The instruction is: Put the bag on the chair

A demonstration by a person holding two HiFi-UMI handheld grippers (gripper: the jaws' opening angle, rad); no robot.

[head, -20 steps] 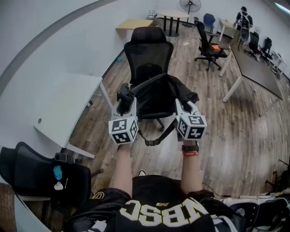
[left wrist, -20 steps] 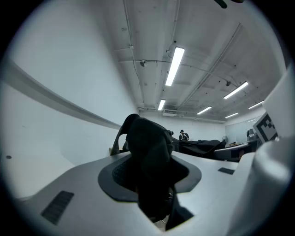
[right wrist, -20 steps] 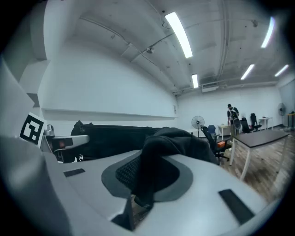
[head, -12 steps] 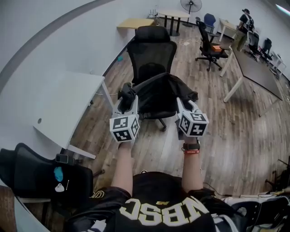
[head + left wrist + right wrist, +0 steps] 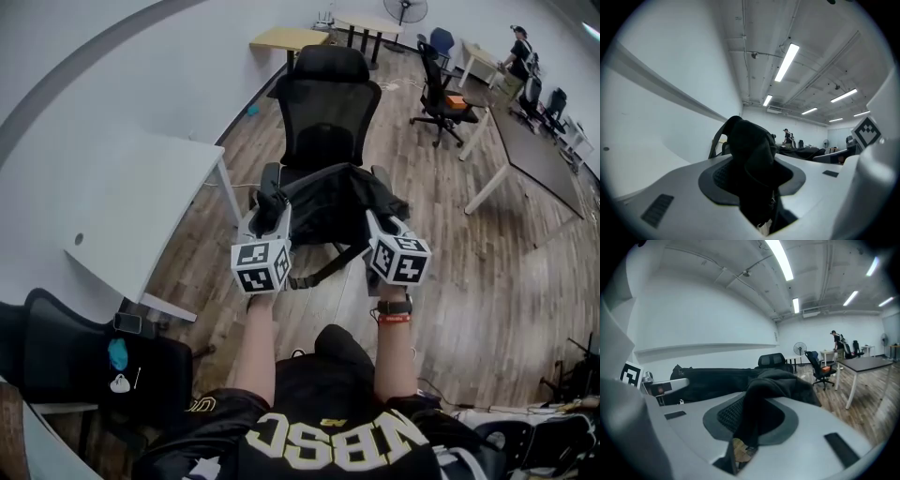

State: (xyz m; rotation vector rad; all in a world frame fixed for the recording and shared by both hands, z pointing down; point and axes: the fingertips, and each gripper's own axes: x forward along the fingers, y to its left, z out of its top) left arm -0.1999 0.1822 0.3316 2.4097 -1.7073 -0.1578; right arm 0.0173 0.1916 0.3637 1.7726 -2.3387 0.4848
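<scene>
A black bag (image 5: 330, 199) hangs between my two grippers, over the front of the seat of a black mesh office chair (image 5: 328, 98). One strap (image 5: 323, 270) dangles below the bag. My left gripper (image 5: 273, 204) is shut on the bag's left end, and dark fabric (image 5: 752, 159) fills the gap between its jaws in the left gripper view. At the right end, my right gripper (image 5: 380, 219) is shut on a fold of the black fabric (image 5: 761, 401). The right gripper view shows the bag's body (image 5: 717, 380) stretching across to the left gripper (image 5: 665, 387).
A white table (image 5: 141, 211) stands to the left of the chair. A second black chair (image 5: 84, 366) sits at the lower left. On the right are a long dark table (image 5: 534, 150), another office chair (image 5: 436, 89) and a person (image 5: 520, 47) far back. Wooden floor lies around the chair.
Both grippers and the bag have moved forward toward the chair, so the bag now overlaps its seat. The chair stands closer in the head view.
</scene>
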